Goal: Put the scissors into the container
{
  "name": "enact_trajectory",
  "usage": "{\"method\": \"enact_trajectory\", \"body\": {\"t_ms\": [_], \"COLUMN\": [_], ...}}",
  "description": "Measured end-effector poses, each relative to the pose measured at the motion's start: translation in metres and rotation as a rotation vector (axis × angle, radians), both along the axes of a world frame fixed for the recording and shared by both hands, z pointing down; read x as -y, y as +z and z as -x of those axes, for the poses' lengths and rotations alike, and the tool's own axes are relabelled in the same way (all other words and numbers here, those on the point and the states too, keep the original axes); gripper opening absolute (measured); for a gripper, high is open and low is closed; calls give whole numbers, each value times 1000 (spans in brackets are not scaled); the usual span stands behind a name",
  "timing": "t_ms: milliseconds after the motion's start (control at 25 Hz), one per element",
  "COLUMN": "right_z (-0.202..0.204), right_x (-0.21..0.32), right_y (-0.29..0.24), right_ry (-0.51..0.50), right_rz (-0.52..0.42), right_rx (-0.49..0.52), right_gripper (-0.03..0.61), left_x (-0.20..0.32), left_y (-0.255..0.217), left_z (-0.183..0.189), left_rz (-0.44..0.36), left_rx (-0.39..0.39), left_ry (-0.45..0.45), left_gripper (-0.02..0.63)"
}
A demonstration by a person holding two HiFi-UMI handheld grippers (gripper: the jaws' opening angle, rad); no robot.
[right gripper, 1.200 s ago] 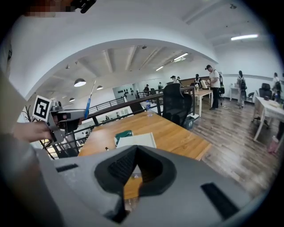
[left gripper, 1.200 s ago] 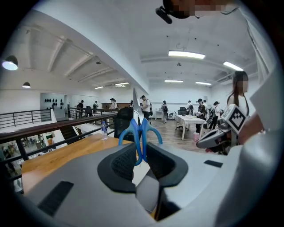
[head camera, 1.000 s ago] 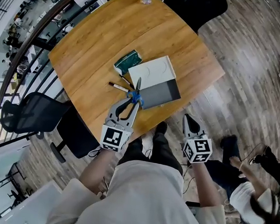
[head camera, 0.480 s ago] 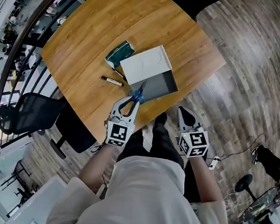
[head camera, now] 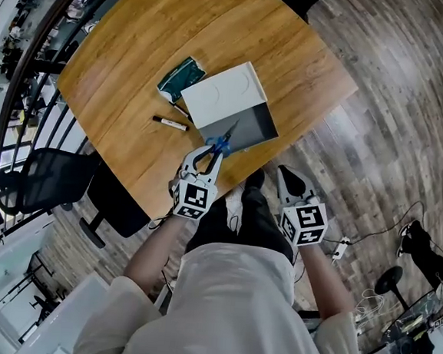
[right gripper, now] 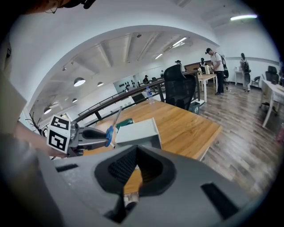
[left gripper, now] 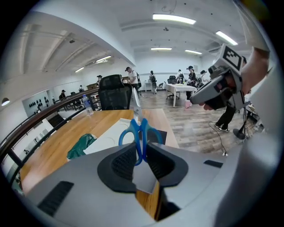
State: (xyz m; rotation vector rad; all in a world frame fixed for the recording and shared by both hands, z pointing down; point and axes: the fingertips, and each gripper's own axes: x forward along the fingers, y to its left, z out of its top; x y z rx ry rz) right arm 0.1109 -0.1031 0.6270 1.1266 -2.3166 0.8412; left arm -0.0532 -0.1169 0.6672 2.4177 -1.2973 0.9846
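The left tool (left gripper: 141, 150) is pinching the scissors (head camera: 220, 144) by their blue handles, which sit squeezed between the ribbed pads while the two finger loops stick out just past the tips. The blades run on ahead and upward from the tool. From the head view they reach toward the container (head camera: 221, 95), and the point lies over its near edge. Whether the metal touches the container I cannot tell.

The right tool (right gripper: 136, 153) is pressed together at the tips with nothing in it. It hangs off the edge of the tabletop (head camera: 134, 26), above the wooden floor (head camera: 366, 108) and close by the person's dark trouser leg (head camera: 260, 222). It is well apart from the scissors and the container. From its own view the left tool shows off to its left, with the scissors slanting up beside the container's pale side.

The container lies near the tabletop's closest corner. Its white lid is laid back flat on the far side, and a grey hollow is open on the side nearer the person. Just beyond the lid lies a crumpled green pouch (head camera: 180, 75), touching or almost touching it. A marker (head camera: 169, 122) lies on the wood to the left of the container, apart from it, and a second pen (head camera: 180, 109) pokes out between the pouch and the lid.

A black chair (head camera: 44, 180) stands left of the tabletop by a railing. Farther back in the room are desks, more chairs and several people standing about
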Motion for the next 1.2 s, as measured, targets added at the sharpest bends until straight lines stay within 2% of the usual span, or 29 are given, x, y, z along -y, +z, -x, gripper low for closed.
{"method": "enact_trajectory", "body": {"t_ms": [560, 880, 1200], "right_z": [-8, -5, -4], "right_x": [0, 1, -1], "right_y": [27, 33, 34], "right_ry": [-19, -36, -51], "right_rz": [44, 54, 50], "right_rx": [0, 19, 21], "right_gripper": [3, 3, 3], "left_x": [16, 15, 20], "left_y": [76, 106, 125], "left_z": [-9, -17, -17], "left_rz": [132, 295, 403], "left_rx": [172, 233, 301], "left_ry": [135, 197, 208], "left_gripper": [66, 66, 66]}}
